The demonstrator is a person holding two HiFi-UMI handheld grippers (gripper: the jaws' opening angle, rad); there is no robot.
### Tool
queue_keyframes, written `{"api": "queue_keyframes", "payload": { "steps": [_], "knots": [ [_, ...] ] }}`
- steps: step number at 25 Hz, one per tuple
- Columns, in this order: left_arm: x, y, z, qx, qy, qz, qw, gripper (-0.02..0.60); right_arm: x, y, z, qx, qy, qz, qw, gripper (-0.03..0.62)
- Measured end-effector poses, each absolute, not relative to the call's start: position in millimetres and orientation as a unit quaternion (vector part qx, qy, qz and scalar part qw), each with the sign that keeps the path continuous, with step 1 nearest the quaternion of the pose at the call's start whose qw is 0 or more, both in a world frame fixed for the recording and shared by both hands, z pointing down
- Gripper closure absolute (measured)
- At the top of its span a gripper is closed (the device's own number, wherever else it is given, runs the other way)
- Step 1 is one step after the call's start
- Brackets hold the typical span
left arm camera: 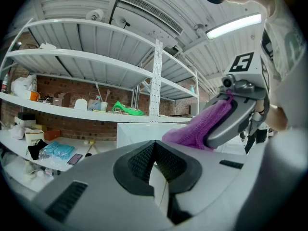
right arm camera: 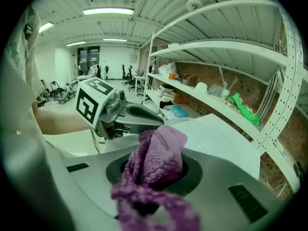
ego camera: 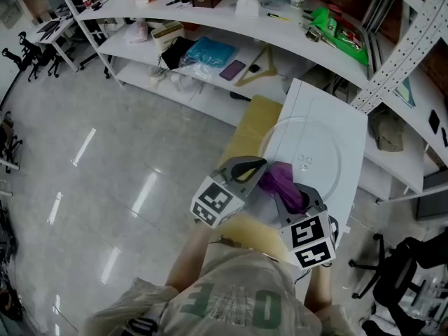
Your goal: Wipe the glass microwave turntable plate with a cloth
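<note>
The clear glass turntable plate (ego camera: 308,149) lies flat on a white box top (ego camera: 339,117). My right gripper (ego camera: 285,196) is shut on a bunched purple cloth (ego camera: 278,179), (right arm camera: 156,158), held over the plate's near left part. Whether the cloth touches the glass is hidden. My left gripper (ego camera: 255,165) is shut, its tip at the plate's left rim. In the left gripper view its pads (left arm camera: 139,162) meet with only a pale sliver between them, and the right gripper (left arm camera: 231,114) with the cloth (left arm camera: 199,126) sits just ahead. The plate itself does not show there.
The white box rests on a yellowish table (ego camera: 252,121). Long white shelves (ego camera: 231,23) with a green item (ego camera: 341,26), a blue bag (ego camera: 210,51) and boxes curve behind. A black office chair (ego camera: 402,271) stands at the right. Grey floor (ego camera: 105,166) lies to the left.
</note>
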State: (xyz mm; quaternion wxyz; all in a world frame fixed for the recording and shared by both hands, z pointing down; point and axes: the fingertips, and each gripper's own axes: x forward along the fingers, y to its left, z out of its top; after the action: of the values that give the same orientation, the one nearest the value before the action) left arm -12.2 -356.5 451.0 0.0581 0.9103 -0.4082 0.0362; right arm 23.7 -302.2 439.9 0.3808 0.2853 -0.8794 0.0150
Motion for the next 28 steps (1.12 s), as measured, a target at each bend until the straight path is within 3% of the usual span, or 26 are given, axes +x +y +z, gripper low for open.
{"api": "queue_keyframes", "payload": {
  "steps": [28],
  "knots": [
    [-15,-361,453,0.912,-0.407,0.047,0.039,0.58,2,-422,433,0.341,-0.866,-0.023,0.364,0.54]
  ]
}}
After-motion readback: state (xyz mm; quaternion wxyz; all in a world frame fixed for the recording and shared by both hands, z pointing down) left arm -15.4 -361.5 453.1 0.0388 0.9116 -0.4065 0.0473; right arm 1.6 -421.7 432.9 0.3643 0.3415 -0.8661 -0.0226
